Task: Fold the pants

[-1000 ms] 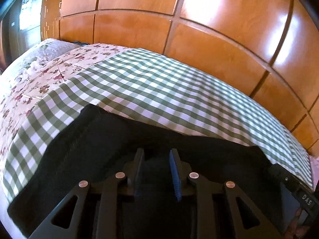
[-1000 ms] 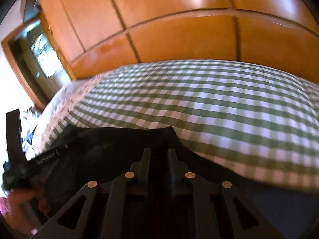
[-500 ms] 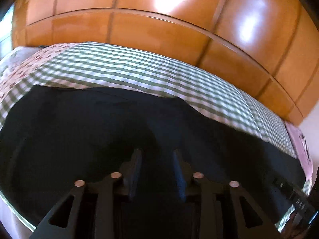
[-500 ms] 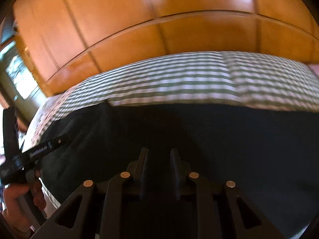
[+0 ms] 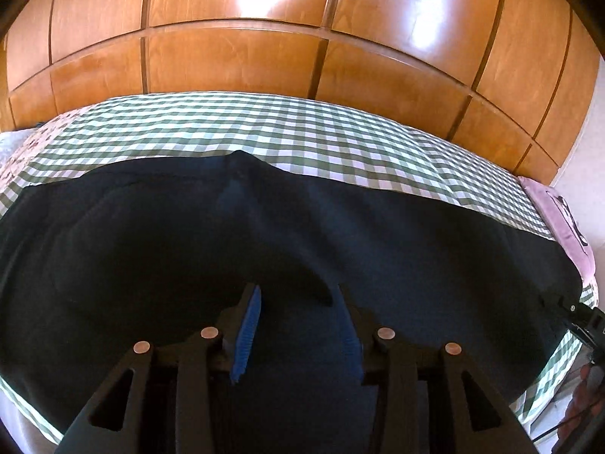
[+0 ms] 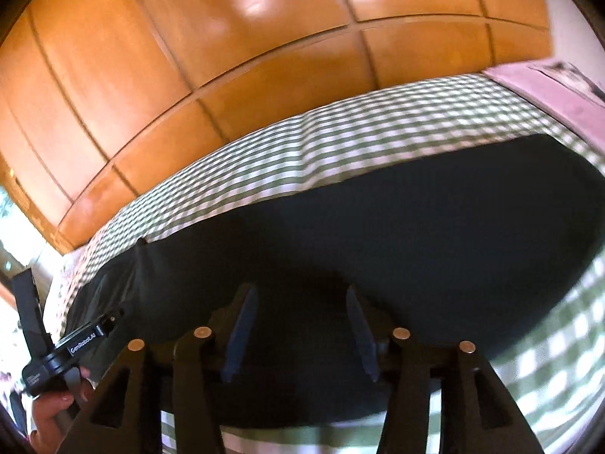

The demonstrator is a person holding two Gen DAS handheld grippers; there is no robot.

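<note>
Dark pants [image 5: 151, 249] lie flat on checked bed [image 5: 302, 132]. Left gripper [image 5: 298, 295] and right gripper [image 6: 298, 295]: fingers apart, just been opening, nothing clamped.

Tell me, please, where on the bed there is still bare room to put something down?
Free: the checked cover between the dark pants and the wooden wall panels, and a strip at the near right corner. Crowded: the near middle, where the pants spread wide.
</note>
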